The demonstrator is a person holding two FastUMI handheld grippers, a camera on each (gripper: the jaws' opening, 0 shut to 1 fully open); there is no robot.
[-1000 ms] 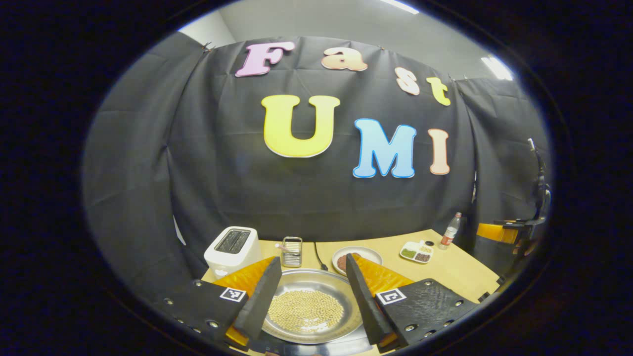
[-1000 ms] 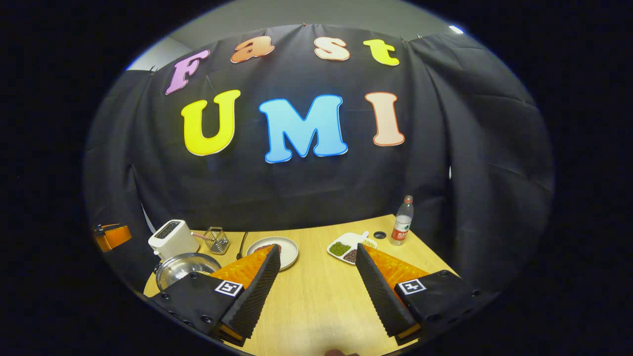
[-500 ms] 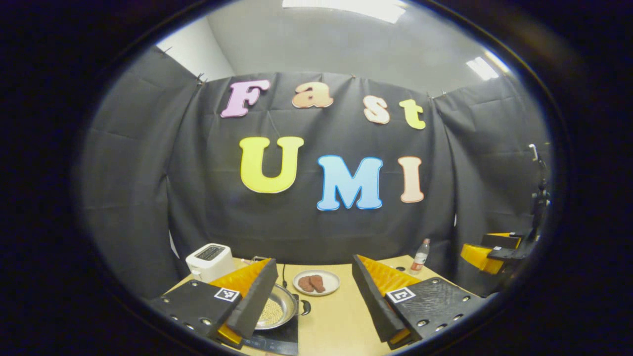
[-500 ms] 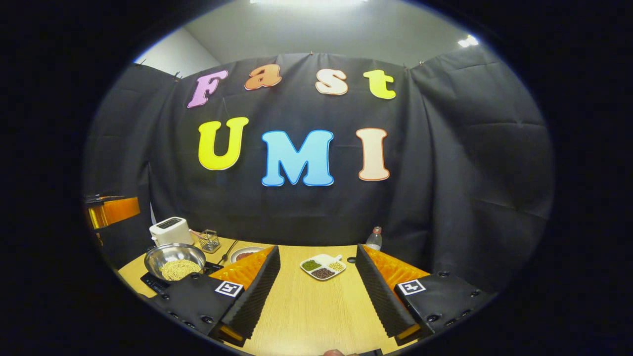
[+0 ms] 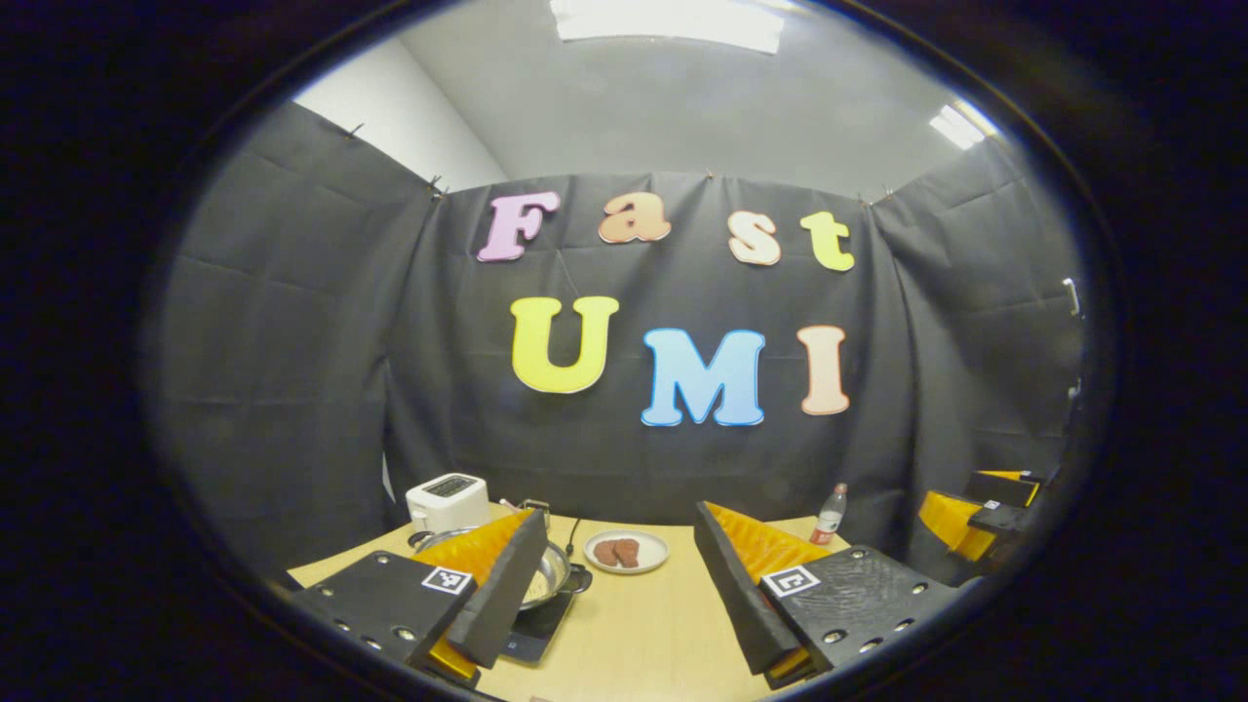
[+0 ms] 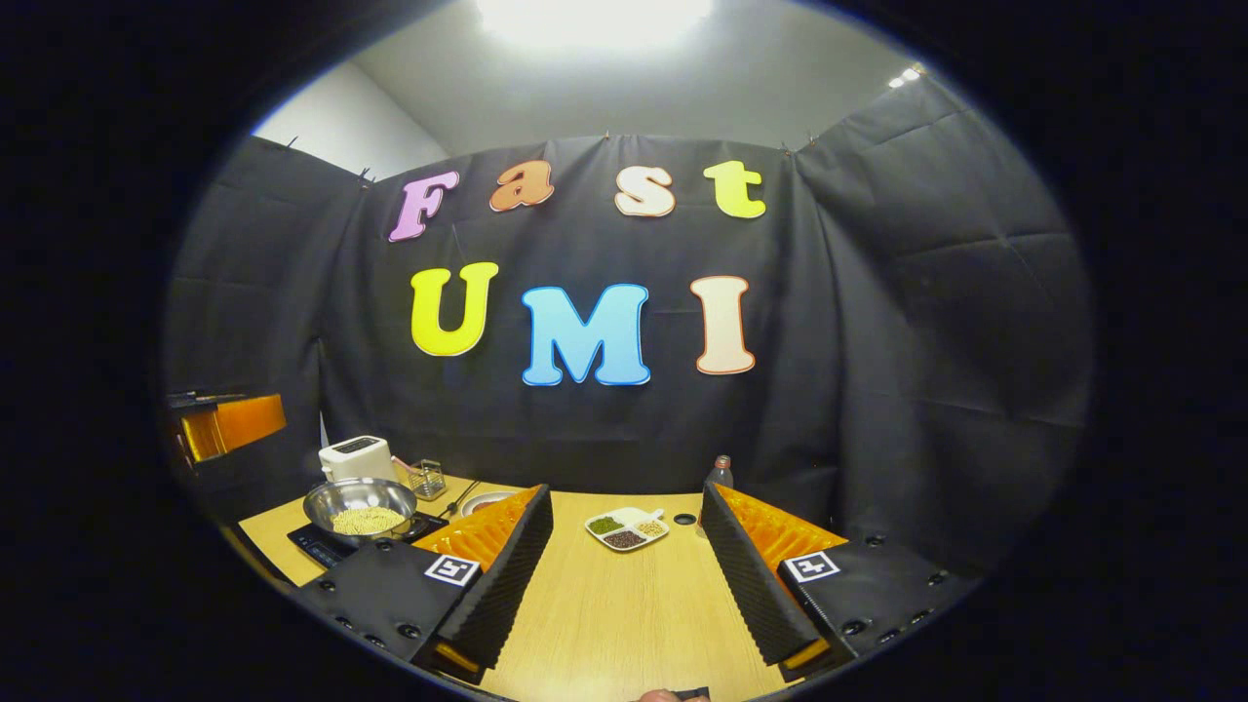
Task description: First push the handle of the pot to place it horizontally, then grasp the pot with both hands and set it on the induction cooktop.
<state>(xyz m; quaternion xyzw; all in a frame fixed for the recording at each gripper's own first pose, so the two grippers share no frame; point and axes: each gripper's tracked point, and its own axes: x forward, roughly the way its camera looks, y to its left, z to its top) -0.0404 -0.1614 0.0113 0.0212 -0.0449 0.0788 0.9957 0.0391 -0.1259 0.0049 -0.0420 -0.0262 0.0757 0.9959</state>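
Now our left gripper [image 5: 619,590] is wide open over the wooden table [image 5: 643,624], and it holds nothing. Our right gripper [image 6: 624,575] is wide open too, with only bare table between its fingers.

A little farther off we see the pot [image 6: 361,505]. It is a shiny metal pot with small yellow beans inside. It sits on the black induction cooktop [image 6: 317,546], to the left in the right gripper view. In the left gripper view it peeks out from behind one finger.

So we think the putting-down step is done. We cannot make out the handle well. Next we only need to keep both grippers away from the pot.

Farther back stand a white toaster [image 5: 447,499], a plate [image 5: 626,552], a dish of beans [image 6: 626,529] and a bottle [image 5: 830,513].
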